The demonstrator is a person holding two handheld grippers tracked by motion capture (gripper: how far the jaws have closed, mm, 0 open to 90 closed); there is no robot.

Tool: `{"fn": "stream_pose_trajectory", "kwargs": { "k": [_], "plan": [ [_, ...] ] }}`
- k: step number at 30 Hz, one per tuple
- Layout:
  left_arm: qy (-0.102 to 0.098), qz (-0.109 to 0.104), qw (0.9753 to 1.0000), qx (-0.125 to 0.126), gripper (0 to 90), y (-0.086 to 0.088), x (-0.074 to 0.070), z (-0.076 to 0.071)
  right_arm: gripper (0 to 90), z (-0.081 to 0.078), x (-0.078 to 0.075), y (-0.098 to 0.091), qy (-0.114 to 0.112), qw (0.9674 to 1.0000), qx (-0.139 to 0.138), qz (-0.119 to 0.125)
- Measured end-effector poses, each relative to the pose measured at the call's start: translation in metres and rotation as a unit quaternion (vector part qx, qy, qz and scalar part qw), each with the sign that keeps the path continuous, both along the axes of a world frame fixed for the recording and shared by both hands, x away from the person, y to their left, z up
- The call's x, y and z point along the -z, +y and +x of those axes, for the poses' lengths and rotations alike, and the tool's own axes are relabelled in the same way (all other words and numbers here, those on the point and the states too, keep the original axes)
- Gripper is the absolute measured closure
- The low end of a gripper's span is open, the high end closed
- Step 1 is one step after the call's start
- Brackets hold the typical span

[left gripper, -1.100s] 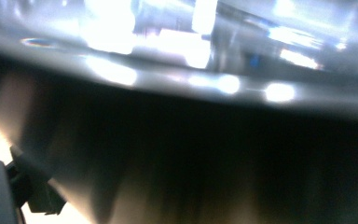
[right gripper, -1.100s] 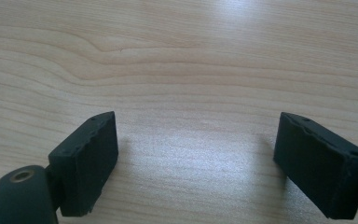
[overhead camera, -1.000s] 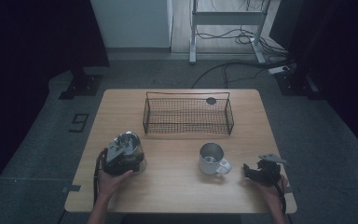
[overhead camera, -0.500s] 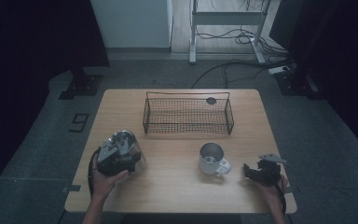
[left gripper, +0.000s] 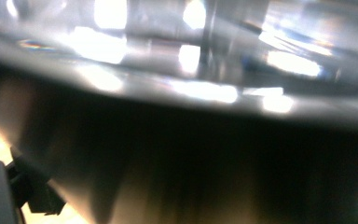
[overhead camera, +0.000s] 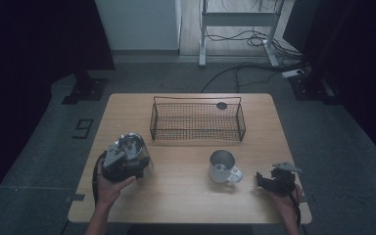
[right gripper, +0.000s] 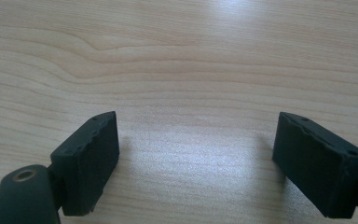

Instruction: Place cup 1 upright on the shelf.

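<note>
Left claw (overhead camera: pixel 136 155) w/ shiny glass object (overhead camera: pixel 131 145) close up, grip unclear, right claw (right gripper: pixel 196 163) wide open, empty, on worktop (overhead camera: pixel 186 196), steel mug (overhead camera: pixel 223 167) nearby.

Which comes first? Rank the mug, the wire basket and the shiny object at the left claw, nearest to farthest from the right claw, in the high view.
1. Mug: just left of the right claw.
2. Basket: at the table's far middle.
3. Shiny object: at the left, by the left claw.
</note>
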State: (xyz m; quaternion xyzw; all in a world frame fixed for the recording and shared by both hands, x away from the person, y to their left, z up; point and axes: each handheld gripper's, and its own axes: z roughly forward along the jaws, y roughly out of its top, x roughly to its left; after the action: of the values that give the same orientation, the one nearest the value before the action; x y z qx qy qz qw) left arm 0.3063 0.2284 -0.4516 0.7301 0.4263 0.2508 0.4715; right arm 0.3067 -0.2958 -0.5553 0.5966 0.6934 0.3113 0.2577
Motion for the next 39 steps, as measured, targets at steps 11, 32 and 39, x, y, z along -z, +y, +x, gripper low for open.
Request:
{"fn": "stream_pose_trajectory", "kwargs": {
  "k": [11, 32, 39],
  "plan": [
    [0.001, 0.002, 0.9998, -0.019, 4.0, -0.006, -0.005, 0.009, 14.2, 0.0, 0.0, 0.0, 0.0, 1.0, -0.001, 0.001],
    [0.005, 0.017, 0.9992, -0.037, 4.0, -0.032, -0.027, 0.021, 13.6, 0.004, 0.0, 0.002, 0.001, 0.9999, -0.011, 0.0],
    [0.005, 0.019, 0.9994, -0.029, 4.0, -0.038, -0.033, 0.027, 13.6, 0.004, 0.0, 0.002, 0.001, 1.0, -0.01, 0.0]
  ]
}}
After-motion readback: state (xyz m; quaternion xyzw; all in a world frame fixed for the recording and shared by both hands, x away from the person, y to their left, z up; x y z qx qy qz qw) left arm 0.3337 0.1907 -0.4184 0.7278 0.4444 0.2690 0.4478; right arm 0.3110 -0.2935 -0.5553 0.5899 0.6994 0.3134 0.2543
